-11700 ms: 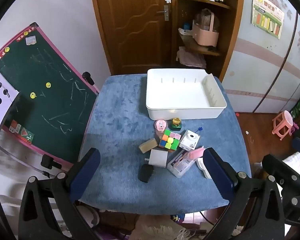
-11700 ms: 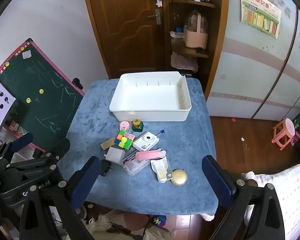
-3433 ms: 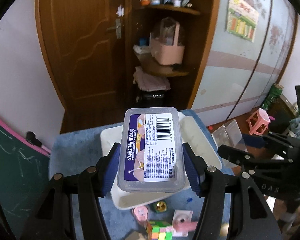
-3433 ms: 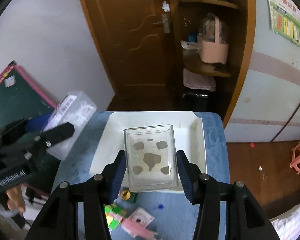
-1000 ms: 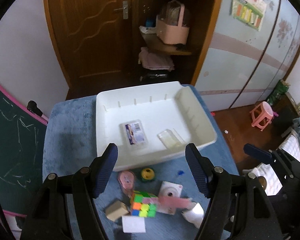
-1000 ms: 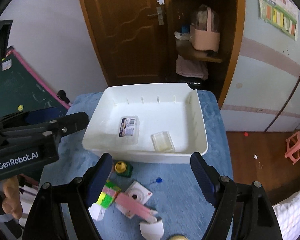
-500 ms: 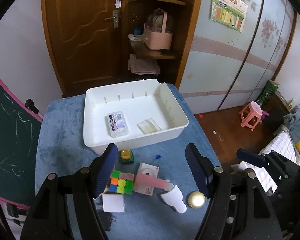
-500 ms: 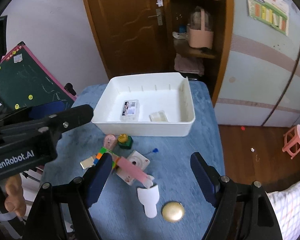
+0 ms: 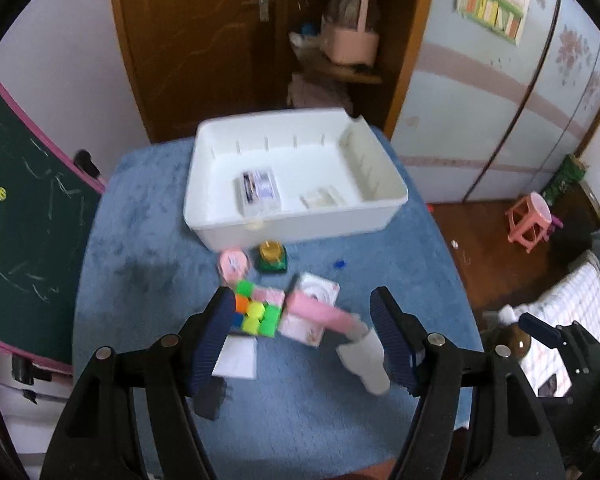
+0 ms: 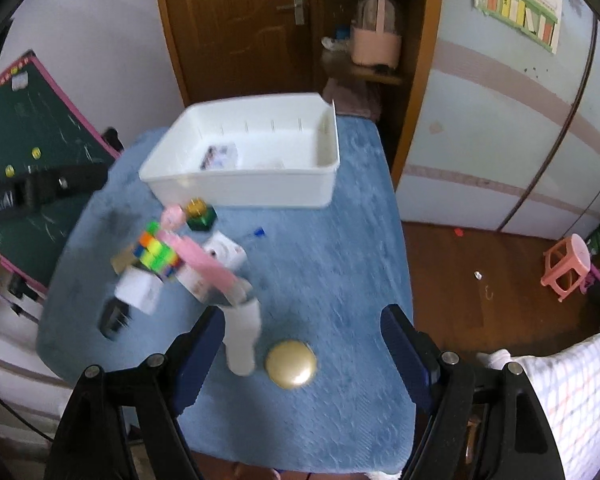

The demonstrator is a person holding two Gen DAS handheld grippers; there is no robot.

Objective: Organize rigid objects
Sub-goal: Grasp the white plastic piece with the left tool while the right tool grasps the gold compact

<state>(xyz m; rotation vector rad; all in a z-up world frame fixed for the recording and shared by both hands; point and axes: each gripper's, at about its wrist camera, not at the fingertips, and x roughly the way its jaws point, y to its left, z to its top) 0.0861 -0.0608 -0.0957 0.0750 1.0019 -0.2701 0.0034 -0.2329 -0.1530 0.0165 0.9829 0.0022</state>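
Observation:
A white bin (image 9: 300,224) (image 10: 244,190) stands at the far side of the blue table (image 9: 148,280) and holds a labelled clear box (image 9: 260,188) (image 10: 219,157) and a clear lid (image 9: 322,198). In front of it lie a colour cube (image 9: 256,312) (image 10: 156,254), a pink bar (image 9: 320,312) (image 10: 204,264) on a white square box (image 9: 314,300), a white piece (image 9: 364,360) (image 10: 242,340), a white block (image 9: 236,356) (image 10: 138,290) and a gold disc (image 10: 291,364). My left gripper (image 9: 304,336) hangs open above the cube and pink bar. My right gripper (image 10: 304,344) hangs open above the gold disc.
A pink round item (image 9: 233,265) and a green jar with a gold cap (image 9: 272,258) (image 10: 199,214) sit by the bin's front wall. A black plug (image 10: 114,318) lies near the table's left edge. A chalkboard (image 9: 16,216) leans at the left; a pink stool (image 9: 530,220) stands on the floor at right.
Both grippers have drawn back from the bin and sunk toward the loose items at the table's near side. Their jaws stay as wide and empty as before.

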